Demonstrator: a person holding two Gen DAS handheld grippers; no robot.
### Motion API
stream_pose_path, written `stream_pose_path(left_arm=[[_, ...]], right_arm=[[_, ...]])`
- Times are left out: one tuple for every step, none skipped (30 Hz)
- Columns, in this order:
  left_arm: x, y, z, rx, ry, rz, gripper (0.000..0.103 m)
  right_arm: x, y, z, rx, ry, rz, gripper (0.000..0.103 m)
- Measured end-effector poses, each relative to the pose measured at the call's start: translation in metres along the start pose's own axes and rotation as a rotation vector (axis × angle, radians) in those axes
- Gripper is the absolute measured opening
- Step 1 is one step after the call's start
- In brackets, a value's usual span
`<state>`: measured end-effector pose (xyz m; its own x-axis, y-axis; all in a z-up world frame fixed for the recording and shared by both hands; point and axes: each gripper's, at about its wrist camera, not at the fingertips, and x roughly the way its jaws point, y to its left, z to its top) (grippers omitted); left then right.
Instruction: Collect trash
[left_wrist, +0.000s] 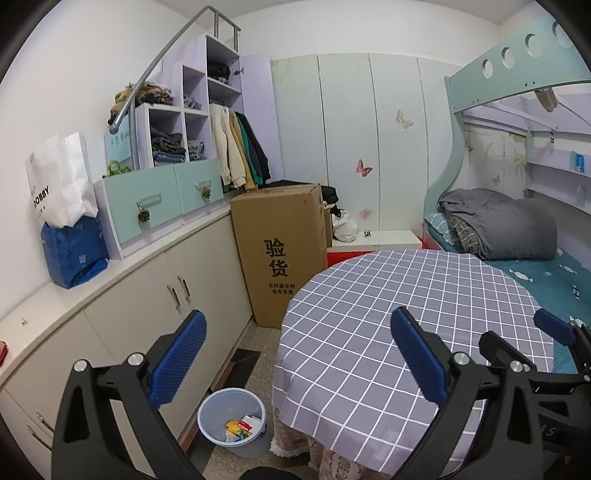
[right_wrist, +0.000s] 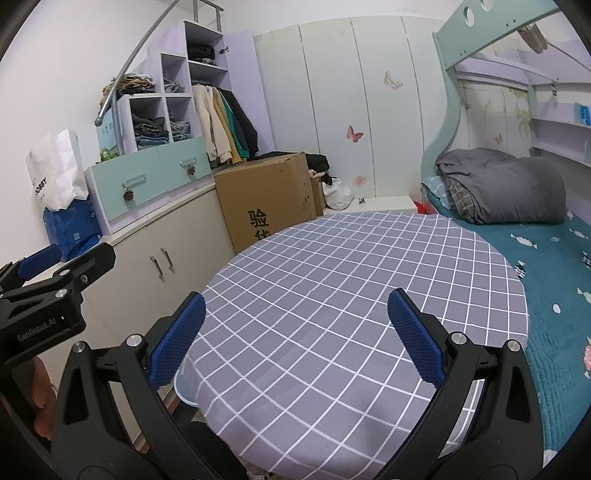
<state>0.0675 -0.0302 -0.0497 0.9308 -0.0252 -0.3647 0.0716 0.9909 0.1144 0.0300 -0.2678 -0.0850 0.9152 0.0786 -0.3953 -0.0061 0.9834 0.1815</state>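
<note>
Hovering over table (right_wrist: 332, 295): both tools spread wide, empty.

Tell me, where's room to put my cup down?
The whole checked tablecloth is bare, from the cardboard box side to the bed side. The counter is crowded near the blue bag and drawers.

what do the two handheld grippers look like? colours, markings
Both alike: the left gripper and right gripper have black angular plastic frames with silver bolt heads and blue textured finger pads. The left one's body shows white "GenRobot.AI" lettering in the right wrist view. No cables visible.
</note>
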Motion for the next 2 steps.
stream_pose_path(left_arm=[[0.0055, -0.0020, 0.0007, 0.000, 0.008, 0.001, 0.098], [0.0105, -0.0045, 0.0009, 0.001, 0.017, 0.001, 0.098]], right_arm=[[0.0024, -0.0026, -0.0005, 0.001, 0.004, -0.004, 0.097], [0.0062, -0.0058, -0.0004, 0.002, 0.012, -0.011, 0.097]])
